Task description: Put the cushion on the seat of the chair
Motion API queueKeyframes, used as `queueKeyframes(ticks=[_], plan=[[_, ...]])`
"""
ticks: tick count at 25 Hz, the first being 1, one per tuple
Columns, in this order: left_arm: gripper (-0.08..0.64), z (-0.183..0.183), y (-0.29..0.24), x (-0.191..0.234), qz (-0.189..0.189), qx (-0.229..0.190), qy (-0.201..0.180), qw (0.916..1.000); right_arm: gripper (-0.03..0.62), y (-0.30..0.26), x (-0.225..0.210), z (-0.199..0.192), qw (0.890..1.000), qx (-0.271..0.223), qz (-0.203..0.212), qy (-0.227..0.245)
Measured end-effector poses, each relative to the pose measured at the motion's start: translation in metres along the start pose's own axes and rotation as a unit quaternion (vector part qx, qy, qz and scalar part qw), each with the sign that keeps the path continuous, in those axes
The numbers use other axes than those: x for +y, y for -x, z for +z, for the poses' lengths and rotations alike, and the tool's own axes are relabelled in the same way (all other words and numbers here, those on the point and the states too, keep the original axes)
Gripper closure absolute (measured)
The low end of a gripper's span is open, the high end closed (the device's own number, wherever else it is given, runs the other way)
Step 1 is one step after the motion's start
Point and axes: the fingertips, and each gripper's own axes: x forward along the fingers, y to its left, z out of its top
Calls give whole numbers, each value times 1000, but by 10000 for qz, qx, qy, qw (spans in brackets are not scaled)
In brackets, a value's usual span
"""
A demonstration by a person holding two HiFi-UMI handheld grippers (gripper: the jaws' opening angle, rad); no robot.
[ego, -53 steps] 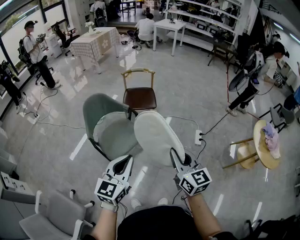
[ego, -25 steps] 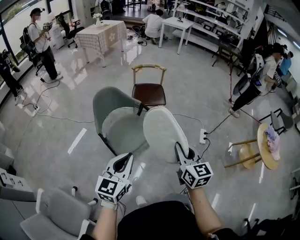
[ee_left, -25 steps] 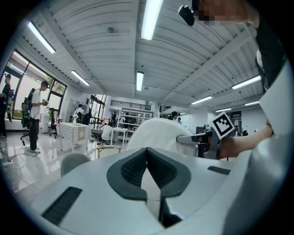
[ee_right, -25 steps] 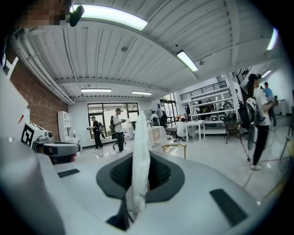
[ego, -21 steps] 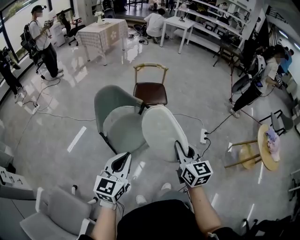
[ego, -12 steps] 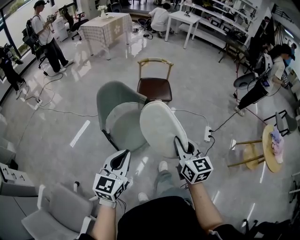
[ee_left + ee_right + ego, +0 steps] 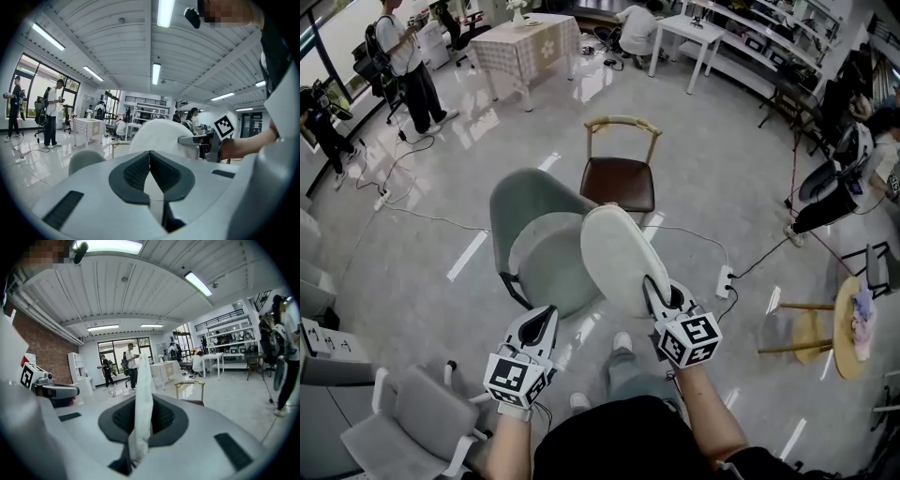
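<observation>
A pale green tub chair (image 7: 517, 211) stands in front of me, its round seat (image 7: 546, 262) bare. The white oval cushion (image 7: 617, 255) hangs tilted on edge just right of the seat, its left rim over the seat's right edge. My right gripper (image 7: 653, 289) is shut on the cushion's near rim; in the right gripper view the cushion's edge (image 7: 143, 394) rises between the pads. My left gripper (image 7: 544, 319) is shut on nothing, below the seat's near edge. In the left gripper view its tips (image 7: 150, 154) meet, with the cushion (image 7: 159, 137) beyond.
A brown-seated wooden chair (image 7: 621, 180) stands right behind the green one. A power strip (image 7: 724, 279) and cables lie on the floor at right. A grey armchair (image 7: 412, 422) is at lower left, a round wooden table (image 7: 848, 319) at far right. People stand by the windows.
Both grippers have moved forward and slightly down towards the green chair. The cushion, still held, now overlaps the seat's right edge. The chairs sit nearer in the head view.
</observation>
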Motion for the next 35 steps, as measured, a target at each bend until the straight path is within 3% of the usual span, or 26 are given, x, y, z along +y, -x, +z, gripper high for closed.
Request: queueKeyframes(ticks=[12,21,35], plan=[[548,18,-79,19,847,135,240,9960,557,-89,-75,12,9965,487,652,214],[548,17,-96,25,1318,202,425,9902,557,-131,-106,11,9931,692,929,205],[548,-9,-106,69,1316,350,763,9877,557,-183,-118,-20,9908,1131,706,253]])
